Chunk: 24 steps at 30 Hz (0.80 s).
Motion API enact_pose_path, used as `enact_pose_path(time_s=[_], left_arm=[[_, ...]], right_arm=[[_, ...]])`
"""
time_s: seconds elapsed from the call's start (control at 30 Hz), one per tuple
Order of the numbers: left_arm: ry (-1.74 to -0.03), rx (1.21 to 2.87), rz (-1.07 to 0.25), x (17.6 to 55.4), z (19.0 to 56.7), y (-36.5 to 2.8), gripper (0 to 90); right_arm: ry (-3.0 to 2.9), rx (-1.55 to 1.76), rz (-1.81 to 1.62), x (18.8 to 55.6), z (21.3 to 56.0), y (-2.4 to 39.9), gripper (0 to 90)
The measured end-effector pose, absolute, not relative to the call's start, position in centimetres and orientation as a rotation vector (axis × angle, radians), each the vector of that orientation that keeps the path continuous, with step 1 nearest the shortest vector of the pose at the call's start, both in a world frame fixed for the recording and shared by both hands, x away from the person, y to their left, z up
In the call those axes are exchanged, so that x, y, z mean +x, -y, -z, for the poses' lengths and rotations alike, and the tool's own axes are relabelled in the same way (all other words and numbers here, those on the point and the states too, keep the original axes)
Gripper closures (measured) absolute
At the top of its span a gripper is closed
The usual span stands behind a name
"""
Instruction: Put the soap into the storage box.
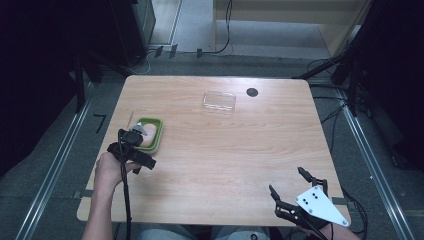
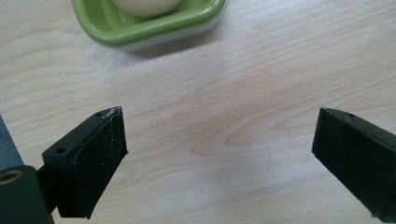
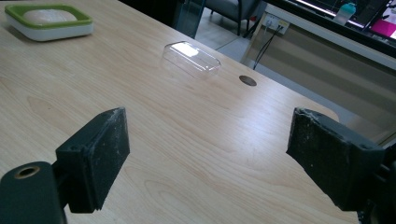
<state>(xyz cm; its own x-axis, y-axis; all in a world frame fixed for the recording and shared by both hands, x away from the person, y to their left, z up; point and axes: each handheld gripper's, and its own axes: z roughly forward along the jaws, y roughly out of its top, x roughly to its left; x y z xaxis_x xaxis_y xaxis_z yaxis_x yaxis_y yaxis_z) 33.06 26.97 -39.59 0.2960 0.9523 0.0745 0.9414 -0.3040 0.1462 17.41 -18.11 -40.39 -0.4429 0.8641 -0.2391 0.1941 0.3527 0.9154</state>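
Black pads (image 2: 100, 154) of the left gripper (image 2: 219, 135) rise closest in its own view, two of them, spread wide with bare wood between and nothing held. Just beyond them sits one green dish (image 2: 116, 28), its near corner close to the jaws but apart from them, with one pale round lump (image 2: 147, 5) lying in it. From the high view, left gripper (image 1: 134, 136) hangs over the dish's near-left edge (image 1: 156, 137), gripped by one hand (image 1: 107, 167) whose forearm comes in from the bottom; one black cable trails down along it. Right gripper (image 1: 290, 182) sits at the near right corner of the table (image 1: 225, 150), well apart from the dish, jaws also spread wide and empty; one grey three-cornered plate (image 1: 320, 202) tops it. Its own view shows two worn pads (image 3: 100, 154) over bare wood, the dish (image 3: 51, 25) far off at upper left with the lump (image 3: 46, 15) in it. One clear lid (image 1: 219, 101) lies alone toward the far side, upside unclear, and one dark round spot (image 1: 252, 92) marks the wood just beside it. Count: two grippers, one dish, one lump, one lid.
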Motion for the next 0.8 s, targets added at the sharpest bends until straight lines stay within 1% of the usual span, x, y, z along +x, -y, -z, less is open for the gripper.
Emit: enact_pose_path(time_s=[0.53, 0.8], left_arm=[[-1.827, 2.493, -0.183, 30.4, 41.4, -27.7, 3.4], [-1.833, 2.493, -0.194, 29.3, 42.0, -28.0, 3.3]], right_arm=[[-1.853, 0.911, -1.126, 17.4, 40.4, 17.9, 13.3], [-1.850, 0.913, -1.124, 17.4, 40.4, 17.9, 13.3]])
